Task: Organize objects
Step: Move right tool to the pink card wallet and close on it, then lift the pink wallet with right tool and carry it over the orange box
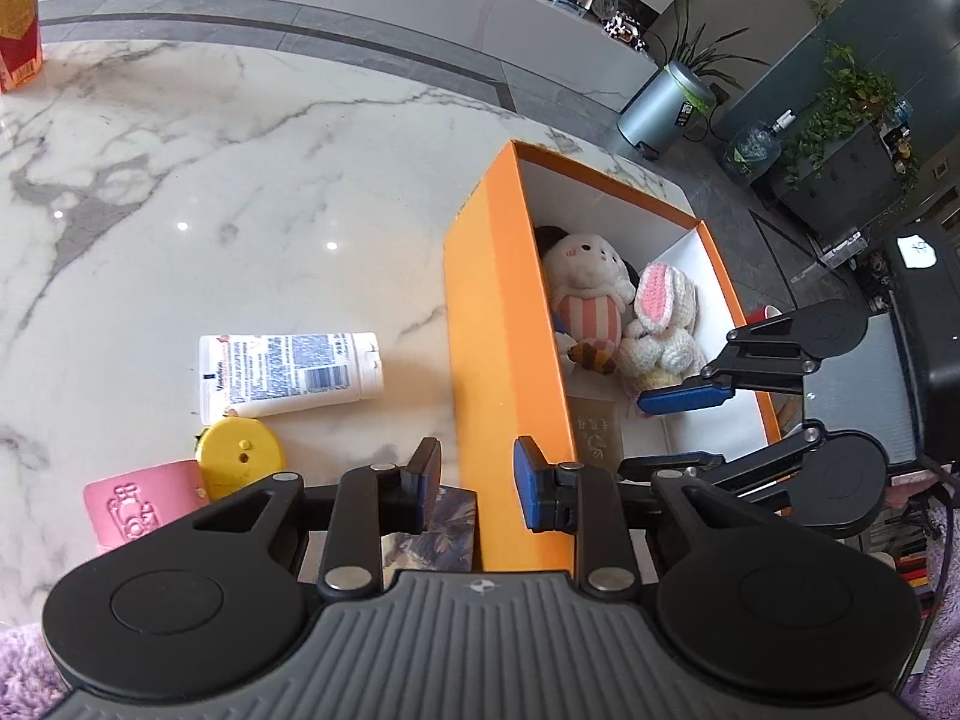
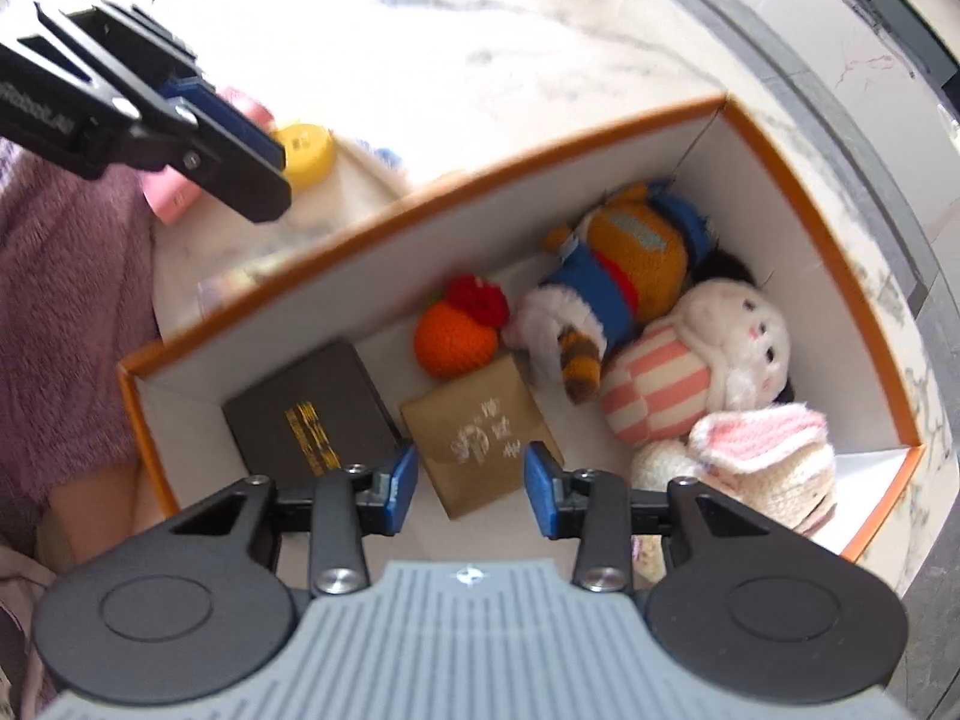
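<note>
Orange cardboard box (image 2: 840, 276) centre frame; right gripper (image 2: 471, 477) part-open, empty, above tan card packet (image 2: 480, 426) — left gripper (image 1: 474, 480) part-open, empty.

The left view's edge is cropping a red and yellow carton (image 1: 18, 24); glare is washing out the white marble tabletop (image 2: 540, 48).

Orange box (image 2: 840, 276), white inside; pink-and-white striped plush (image 2: 648, 384); grey-veined white marble table (image 1: 180, 180); yellow disc (image 1: 240, 456)

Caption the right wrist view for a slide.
Right gripper hangs open over the orange box holding plush toys, a black box and a brown packet.
</note>
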